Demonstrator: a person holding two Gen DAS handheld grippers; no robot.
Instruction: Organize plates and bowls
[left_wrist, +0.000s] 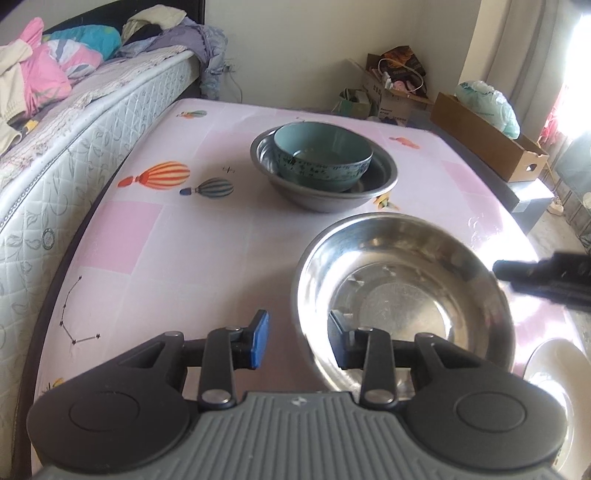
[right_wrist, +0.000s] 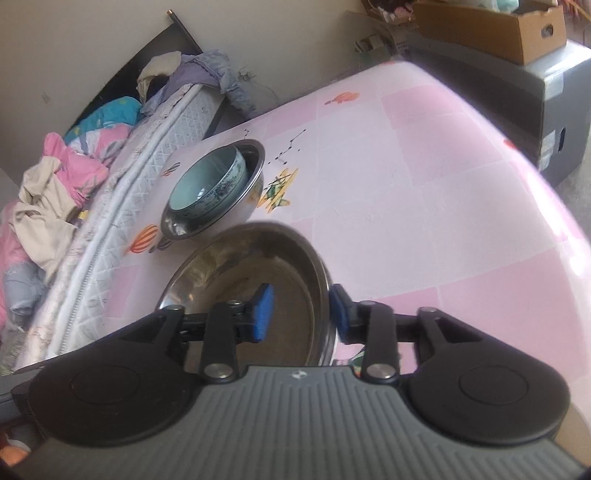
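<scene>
Right, both your grippers are straddling the rim of the near steel bowl (left_wrist: 402, 291), and neither has closed on it. Left gripper (left_wrist: 299, 341): fingers wide, one pad outside the wall over the bench (left_wrist: 177, 266), the other inside the bowl. Right gripper (right_wrist: 301, 314): same straddle on the opposite rim, fingers wide, with a clear gap between the pads and the metal. That view is blurred, so contact there is probably nil, but I can't rule out a light touch.

The bowl looks to be resting on the bench, close to you. The target stack is further back: the teal ceramic bowl (left_wrist: 323, 157) nested in the grey metal bowl (left_wrist: 325, 195). A white plate (left_wrist: 550, 373) sits at the right edge, just beside the steel bowl.

Risks:
- Thin polished rim and a curved wall: close with a shallow bite and it slips or pivots out.
- Closing the two sides unevenly tips the bowl or shoves it into the white plate.
- The ceramic already fills the stack; dropping steel on top could chip it or leave it rocking.
</scene>
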